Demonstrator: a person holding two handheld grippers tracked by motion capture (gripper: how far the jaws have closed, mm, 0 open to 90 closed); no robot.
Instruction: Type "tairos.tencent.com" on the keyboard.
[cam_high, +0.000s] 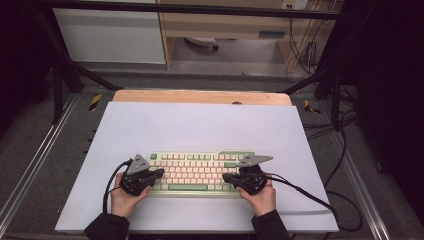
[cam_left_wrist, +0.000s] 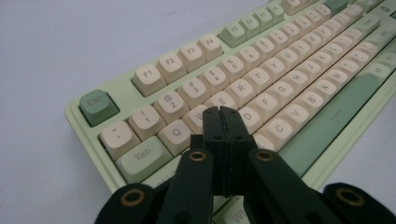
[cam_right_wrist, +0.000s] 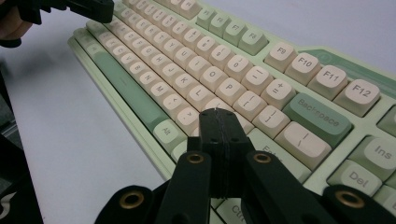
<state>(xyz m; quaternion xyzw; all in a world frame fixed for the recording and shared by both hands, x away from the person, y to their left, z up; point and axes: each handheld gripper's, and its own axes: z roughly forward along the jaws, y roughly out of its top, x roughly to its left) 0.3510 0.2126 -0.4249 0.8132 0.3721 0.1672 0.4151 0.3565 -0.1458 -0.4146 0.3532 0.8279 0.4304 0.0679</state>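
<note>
The pale-green plastic keyboard with cream keys lies long axis nine-to-three; left gripper and right gripper, jaws pressed together, poise over opposite ends.

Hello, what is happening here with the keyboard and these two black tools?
A person sits at a table covered in pale lilac and holds a two-jaw gripper in each hand over a green and cream keyboard. The left gripper has its jaws shut, with the tips above the letter keys near W, E and D. The right gripper is also shut, and its tips hang over the keys near L and Enter. Neither holds anything. It looks like typing with the closed tips, though whether a tip touches a key is unclear.
</note>
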